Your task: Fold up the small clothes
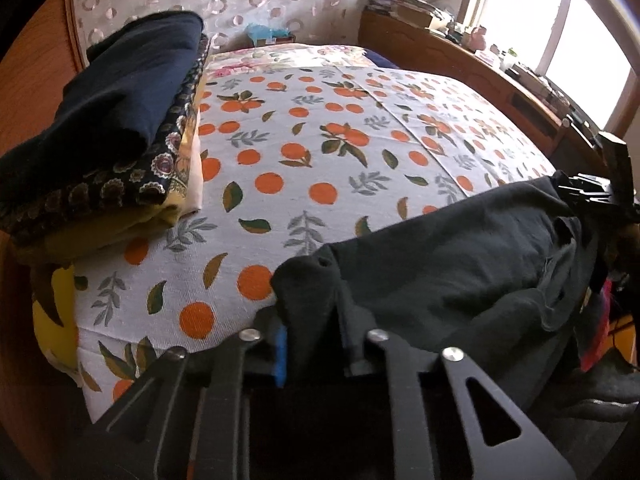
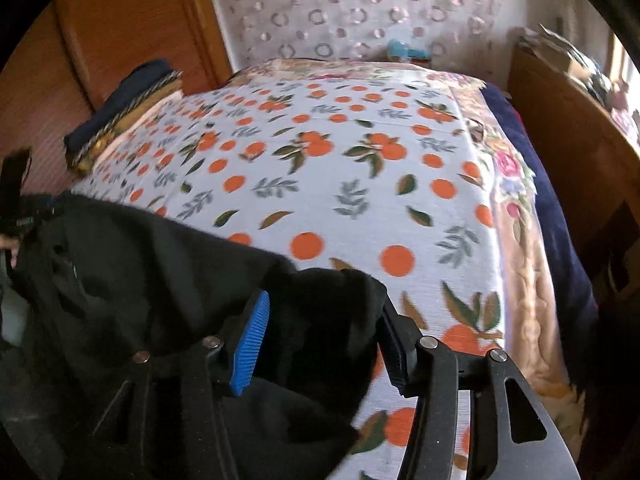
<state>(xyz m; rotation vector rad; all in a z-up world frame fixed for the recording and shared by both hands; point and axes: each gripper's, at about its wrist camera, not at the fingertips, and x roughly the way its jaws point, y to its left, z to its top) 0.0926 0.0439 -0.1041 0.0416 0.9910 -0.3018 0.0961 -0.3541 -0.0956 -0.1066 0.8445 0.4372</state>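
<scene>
Only the right wrist view shows the right gripper (image 2: 320, 340) (jaws parted) around the black garment (image 2: 132, 264).

1. Daylight floods through the window (image 1: 560, 28), which is blown out to white glare in the left wrist view.
2. The bedspread (image 1: 320, 152) is evenly bright; the black garment (image 1: 440, 256) loses nearly all detail.
3. Fisheye bending curves both views' edges, with dark corners.
4. The right wrist view looks slightly soft, perhaps motion blur.
</scene>
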